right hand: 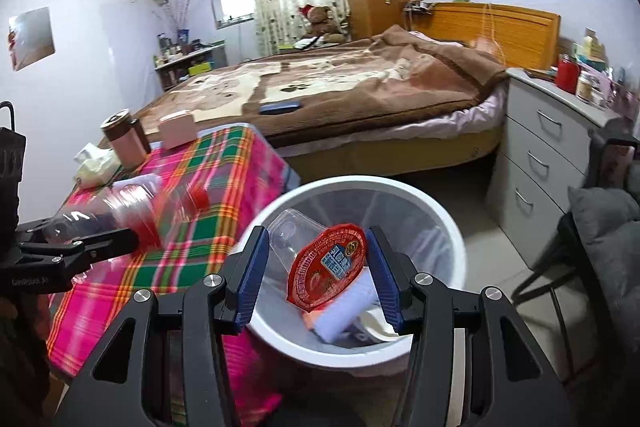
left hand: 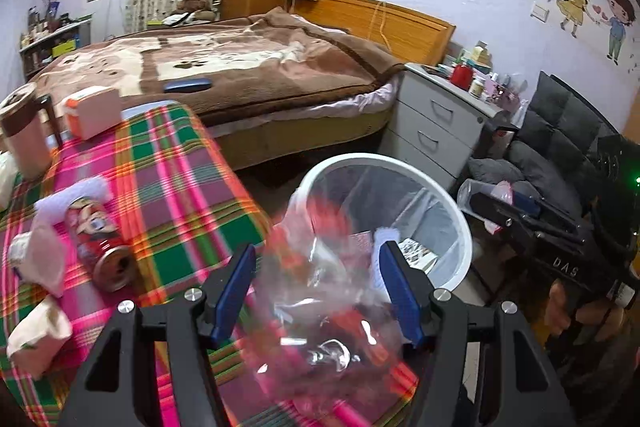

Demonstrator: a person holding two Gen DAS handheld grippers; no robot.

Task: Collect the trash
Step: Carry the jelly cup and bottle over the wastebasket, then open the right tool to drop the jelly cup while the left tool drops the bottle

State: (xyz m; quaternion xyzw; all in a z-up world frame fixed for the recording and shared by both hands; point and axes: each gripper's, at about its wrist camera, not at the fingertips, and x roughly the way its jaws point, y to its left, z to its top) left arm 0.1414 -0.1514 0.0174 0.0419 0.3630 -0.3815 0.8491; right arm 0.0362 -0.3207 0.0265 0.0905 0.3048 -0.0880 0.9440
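Observation:
My left gripper [left hand: 316, 263] is shut on a clear plastic bottle [left hand: 316, 307] with a red label, held over the table's edge beside the white trash bin [left hand: 460, 227]. The same bottle [right hand: 132, 211] shows blurred in the right wrist view, in the left gripper [right hand: 120, 239]. My right gripper [right hand: 316, 259] is shut on a clear plastic cup with a red foil lid [right hand: 328, 267], right over the bin [right hand: 452, 227]. The cup [left hand: 480, 193] and right gripper show at the right in the left wrist view. A red can [left hand: 100, 247] and crumpled tissues [left hand: 40, 255] lie on the plaid tablecloth [left hand: 176, 187].
A brown thermos [left hand: 24, 139] and a small pink box [left hand: 94, 111] stand at the table's far end. A tissue pack [right hand: 94, 163] lies near them. The bed [left hand: 240, 67] is behind, a grey drawer unit [left hand: 436, 123] and dark chair [left hand: 560, 131] to the right. The bin holds paper scraps.

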